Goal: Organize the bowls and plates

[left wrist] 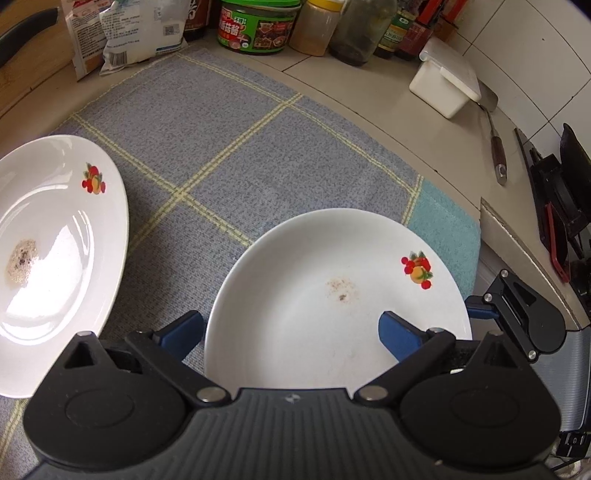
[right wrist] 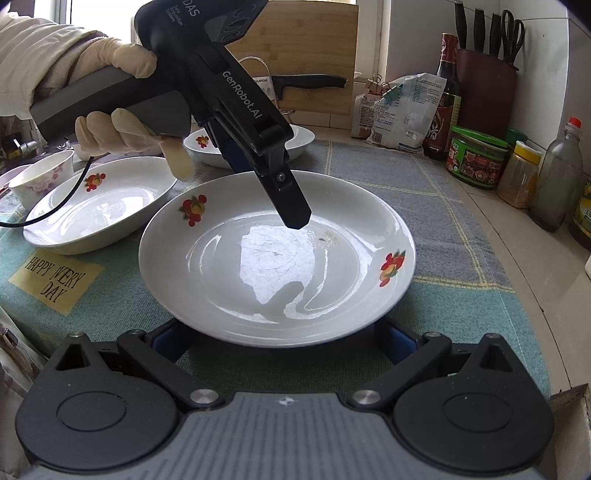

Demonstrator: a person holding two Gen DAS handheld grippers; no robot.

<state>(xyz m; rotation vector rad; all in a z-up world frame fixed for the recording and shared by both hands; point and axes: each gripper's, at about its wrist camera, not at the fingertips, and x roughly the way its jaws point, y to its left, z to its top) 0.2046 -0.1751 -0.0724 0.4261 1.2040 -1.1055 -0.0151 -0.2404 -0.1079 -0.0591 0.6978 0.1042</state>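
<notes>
Checked blue cloth (left wrist: 229, 147) covers the surface ahead of the fingers. Way past them: green-lidded sauce jar (left wrist: 255, 26), white packets (left wrist: 122, 33), white lidded box (left wrist: 447, 81) off right, spatula (left wrist: 495, 140) beside it. Knife block (right wrist: 485, 88) far right too.

Near rim of central plate (left wrist: 332, 295): hidden behind the left gripper (left wrist: 291, 332) body in the left wrist view; whether either blue finger touches it cannot be told.

Second plate (left wrist: 55, 251): cut off by the left picture edge.

Right gripper (right wrist: 284, 339): both fingers (right wrist: 397, 341) mostly hidden under the plate's (right wrist: 277, 266) near rim; contact undecidable.

Third plate (right wrist: 295, 142), towards the surface's far edge: largely covered by the left gripper's (right wrist: 291, 218) arm.

Small bowl (right wrist: 42, 177): partly cut off by the left picture edge, seemingly floral.

Jar labels (right wrist: 474, 160): print too small to read.

Knife block (right wrist: 487, 85): handle tops reach the upper picture edge.
</notes>
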